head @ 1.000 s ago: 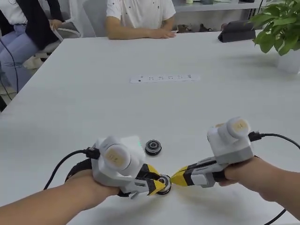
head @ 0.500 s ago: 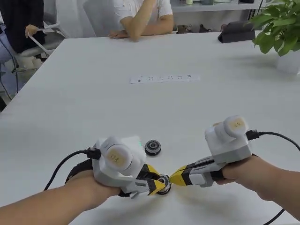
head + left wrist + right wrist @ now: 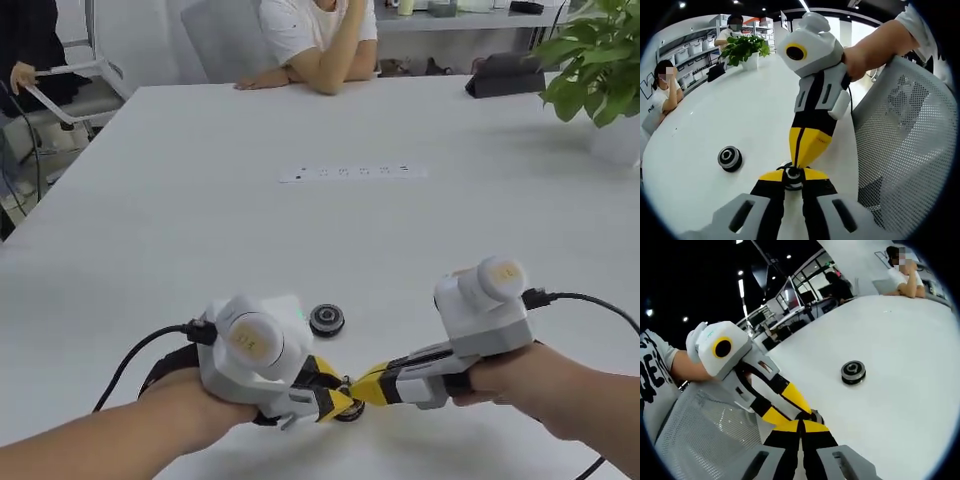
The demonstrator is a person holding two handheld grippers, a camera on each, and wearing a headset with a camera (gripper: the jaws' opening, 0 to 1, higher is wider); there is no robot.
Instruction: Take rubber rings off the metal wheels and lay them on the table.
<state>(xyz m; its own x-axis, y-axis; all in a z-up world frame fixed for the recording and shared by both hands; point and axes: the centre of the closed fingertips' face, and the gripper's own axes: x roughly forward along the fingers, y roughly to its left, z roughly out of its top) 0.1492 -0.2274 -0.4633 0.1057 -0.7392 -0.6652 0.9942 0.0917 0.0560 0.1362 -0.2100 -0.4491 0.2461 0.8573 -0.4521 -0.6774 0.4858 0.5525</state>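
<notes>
Stripping rubber ring (image 3: 784, 168) from metal wheel (image 3: 792, 176)
Hold wheel clamped in left gripper (image 3: 338, 402); with right gripper (image 3: 360, 386) tips closed together at rim, pull outward steadily, avoiding slip.

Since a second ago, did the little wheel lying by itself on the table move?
No. The loose wheel keeps the same gap to the power strip; the whole picture slid down, so the camera moved.

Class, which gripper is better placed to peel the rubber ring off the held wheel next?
The right gripper: its fingers meet the wheel, which the left gripper clamps steady.
</notes>
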